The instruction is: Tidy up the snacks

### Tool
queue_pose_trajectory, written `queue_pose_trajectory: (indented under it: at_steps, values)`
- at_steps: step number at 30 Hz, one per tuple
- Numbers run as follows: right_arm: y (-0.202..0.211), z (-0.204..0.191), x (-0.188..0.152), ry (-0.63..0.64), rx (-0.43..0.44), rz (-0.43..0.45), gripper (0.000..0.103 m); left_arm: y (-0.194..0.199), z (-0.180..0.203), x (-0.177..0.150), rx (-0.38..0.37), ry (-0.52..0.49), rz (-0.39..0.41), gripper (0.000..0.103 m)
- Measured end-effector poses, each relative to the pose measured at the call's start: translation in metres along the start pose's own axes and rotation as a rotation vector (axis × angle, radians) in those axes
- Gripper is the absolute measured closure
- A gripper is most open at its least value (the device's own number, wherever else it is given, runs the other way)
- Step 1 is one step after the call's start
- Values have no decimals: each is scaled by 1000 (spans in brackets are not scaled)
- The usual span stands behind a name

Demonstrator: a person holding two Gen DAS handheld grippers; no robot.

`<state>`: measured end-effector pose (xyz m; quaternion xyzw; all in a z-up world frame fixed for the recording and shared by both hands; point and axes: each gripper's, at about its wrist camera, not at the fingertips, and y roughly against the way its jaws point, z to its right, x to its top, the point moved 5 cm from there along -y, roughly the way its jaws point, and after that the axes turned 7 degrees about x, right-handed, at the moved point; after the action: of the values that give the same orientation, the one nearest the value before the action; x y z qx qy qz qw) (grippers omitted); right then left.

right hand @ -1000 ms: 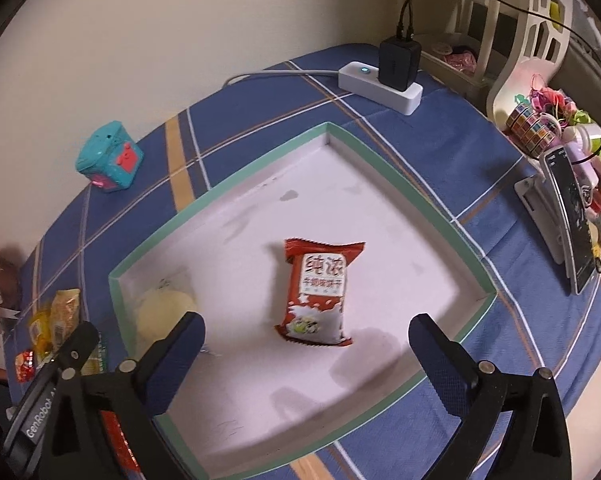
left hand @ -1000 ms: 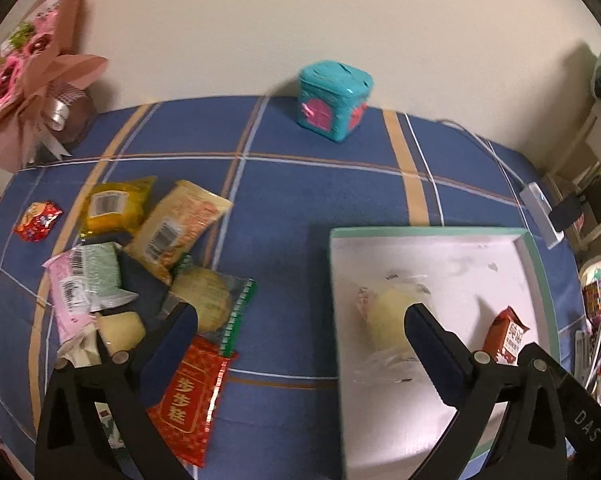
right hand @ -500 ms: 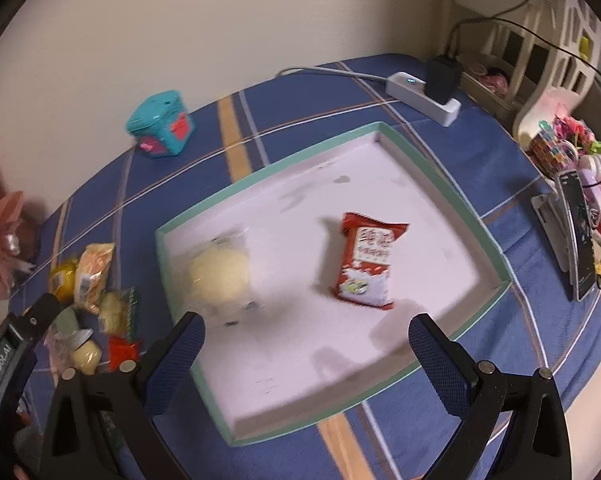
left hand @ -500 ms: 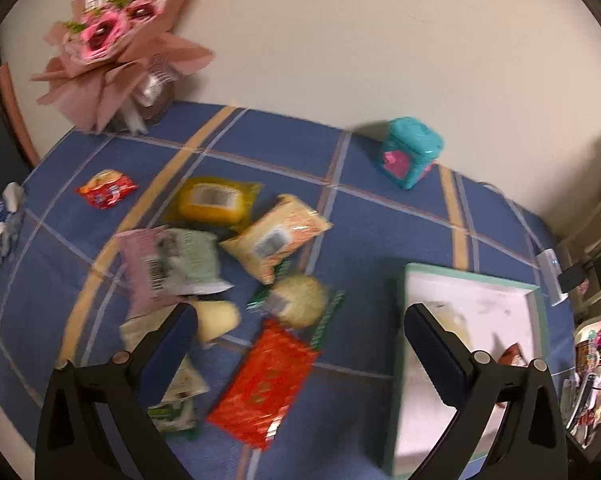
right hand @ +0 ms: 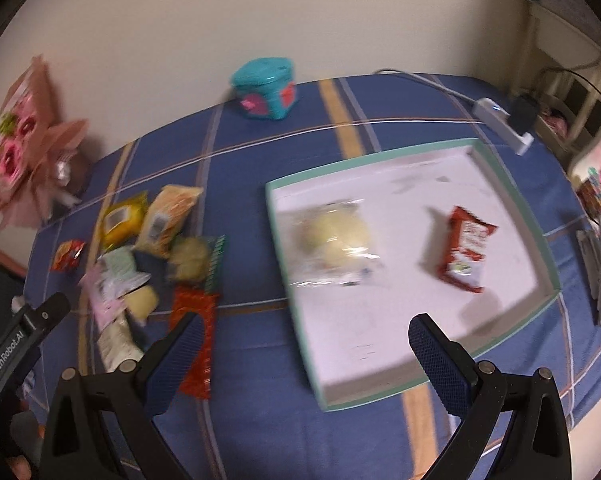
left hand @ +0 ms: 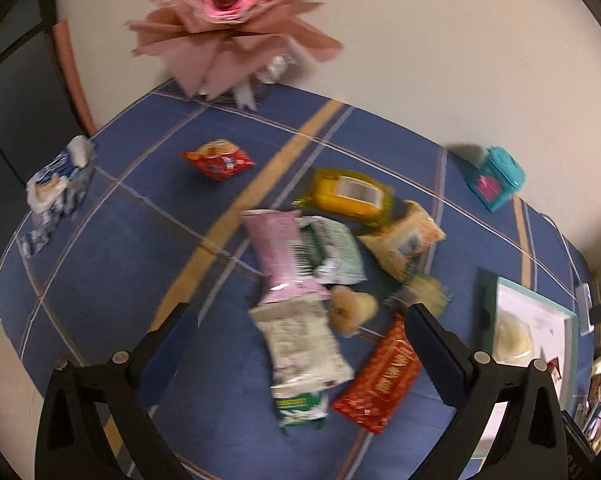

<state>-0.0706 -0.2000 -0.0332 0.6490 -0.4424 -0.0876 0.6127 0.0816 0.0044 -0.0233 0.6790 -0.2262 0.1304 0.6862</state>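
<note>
**A:** What's lying where, starting with the big things?

**B:** The blue plaid tablecloth (right hand: 260,160) is covering the whole table. On it, toward the right, the shallow teal-rimmed tray (right hand: 512,196) is sitting with two snacks already inside: a clear-wrapped pale bun (right hand: 336,240) and a small red packet (right hand: 466,256), well apart from each other. That looks like the collecting spot, which would explain why it's standing clear of the pile.

**A:** And the pile?

**B:** The loose snacks are bunching together left of the tray: a white-and-green packet (left hand: 300,344), a pink packet (left hand: 280,256), a yellow packet (left hand: 348,196), a red foil packet (left hand: 380,380), and a few more overlapping (the frame is smeared by motion, so I'm not reading any labels). A small red snack (left hand: 216,160) is lying alone further back.

**A:** What are the grippers doing?

**B:** The left gripper (left hand: 300,320) is hanging over the pile with its jaws spread wide, holding nothing; the white-and-green packet is lying right between its fingers, though I can't tell how high above it they are. I'd judge it's lining up for the next pick. The right gripper (right hand: 304,332) is also spread and empty, hovering over the tray's near-left corner, with the bun just ahead and the pile off to its left.
</note>
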Motion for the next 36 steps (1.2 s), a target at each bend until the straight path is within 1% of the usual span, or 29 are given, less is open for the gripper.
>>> queue_pose_trajectory:
  at_steps: [8, 12, 16, 17, 20, 23, 27, 36]
  values:
    - [-26, -47, -17, 72, 38, -73, 0, -16, -34, -6, -4, 82, -40, 0]
    - [-45, -63, -27, 106, 43, -121, 0, -27, -37, -8, -19, 101, -62, 0]
    - [-72, -69, -35, 115, 42, -168, 0, -44, -31, -13, -36, 92, -115, 0]
    - [-79, -69, -37, 113, 44, -182, 0, -51, -29, -15, -31, 83, -137, 0]
    - [-94, -69, -41, 103, 36, -208, 0, -62, -24, -19, -13, 60, -170, 0]
    - [-104, -70, -43, 110, 28, -212, 0, -72, -18, -21, -18, 49, -204, 0]
    - [-114, -72, -45, 122, 18, -218, 0, -82, -11, -22, -27, 34, -232, 0]
    - [-135, -83, -59, 169, 11, -228, 0, -97, -1, -25, -21, 7, -275, 0]
